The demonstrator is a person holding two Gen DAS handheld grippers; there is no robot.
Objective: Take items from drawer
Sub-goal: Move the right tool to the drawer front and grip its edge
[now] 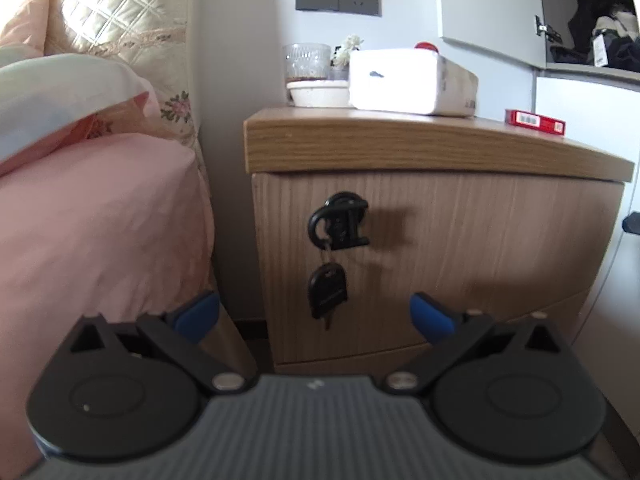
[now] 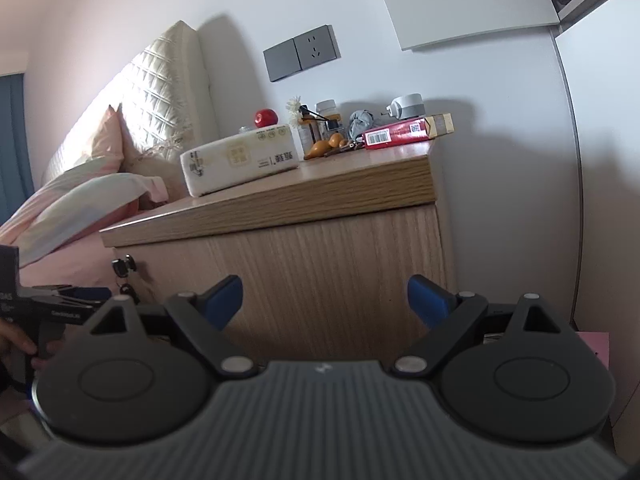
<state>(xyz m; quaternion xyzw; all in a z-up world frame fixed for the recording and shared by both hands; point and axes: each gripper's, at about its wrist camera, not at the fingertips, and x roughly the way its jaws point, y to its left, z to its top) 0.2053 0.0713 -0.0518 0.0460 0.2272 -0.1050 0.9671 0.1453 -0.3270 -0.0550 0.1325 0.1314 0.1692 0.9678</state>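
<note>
The drawer [image 1: 460,256] is closed, straight ahead of our left gripper [image 1: 314,318], whose jaws stand apart and hold nothing. Its front is stiff wood and, we judge, heavy enough to need a firm pull. The only hold is the black key [image 1: 340,220] in the lock, just above and between the jaws, with a second key [image 1: 327,294] dangling loose; both are small and likely slippery. Our right gripper [image 2: 324,300] faces the drawer front too, jaws apart. The nightstand top [image 1: 400,140] is cluttered.
</note>
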